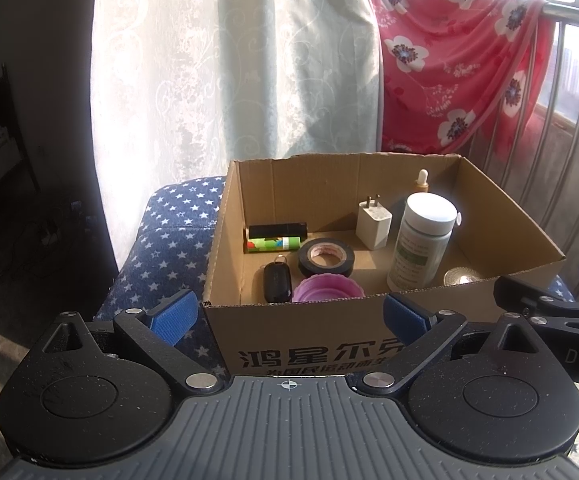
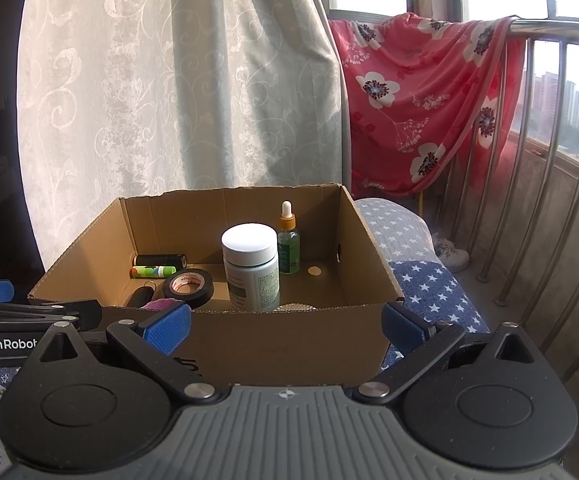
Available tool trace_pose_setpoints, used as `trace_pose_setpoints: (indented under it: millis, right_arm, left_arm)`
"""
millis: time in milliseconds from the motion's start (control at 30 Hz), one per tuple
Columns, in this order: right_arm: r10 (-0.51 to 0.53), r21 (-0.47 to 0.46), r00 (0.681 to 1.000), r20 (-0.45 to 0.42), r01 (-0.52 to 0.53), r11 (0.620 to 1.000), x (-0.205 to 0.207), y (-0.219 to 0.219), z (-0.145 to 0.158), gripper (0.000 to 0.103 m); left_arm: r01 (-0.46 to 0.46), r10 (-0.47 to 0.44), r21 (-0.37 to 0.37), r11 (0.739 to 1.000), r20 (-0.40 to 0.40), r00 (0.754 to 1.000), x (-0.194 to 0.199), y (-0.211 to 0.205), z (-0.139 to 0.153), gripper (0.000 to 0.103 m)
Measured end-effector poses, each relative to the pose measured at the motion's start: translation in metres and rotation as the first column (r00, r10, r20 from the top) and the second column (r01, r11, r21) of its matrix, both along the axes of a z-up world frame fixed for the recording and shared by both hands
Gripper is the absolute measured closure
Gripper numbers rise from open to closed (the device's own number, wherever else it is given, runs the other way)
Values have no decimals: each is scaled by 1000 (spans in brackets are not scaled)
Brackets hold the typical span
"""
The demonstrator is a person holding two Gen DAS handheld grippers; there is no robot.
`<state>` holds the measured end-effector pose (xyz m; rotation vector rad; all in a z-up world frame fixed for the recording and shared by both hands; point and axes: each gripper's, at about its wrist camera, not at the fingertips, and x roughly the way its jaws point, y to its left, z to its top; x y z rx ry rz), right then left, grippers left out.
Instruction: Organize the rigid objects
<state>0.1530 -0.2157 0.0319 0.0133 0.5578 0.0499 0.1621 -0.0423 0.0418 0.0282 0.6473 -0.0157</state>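
Note:
An open cardboard box sits on a star-patterned blue cushion. Inside are a white-capped pill bottle, a white charger plug, a dropper bottle, a black tape roll, a black tube, a green patterned tube, a black key fob, a purple cup and a round metal lid. My left gripper and right gripper are both open and empty, just before the box's near wall.
The blue star cushion extends on both sides of the box. A pale curtain hangs behind. A red floral cloth drapes over a metal railing at the right. White shoes lie on the floor.

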Motion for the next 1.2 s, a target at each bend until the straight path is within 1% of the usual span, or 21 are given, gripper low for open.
trace_pose_setpoints:
  millis: [1200]
  right_arm:
    - [2, -3, 1000, -3, -2, 1000, 2, 0, 0, 0]
  left_arm:
    - [2, -2, -4, 1000, -3, 1000, -3, -2, -1, 4]
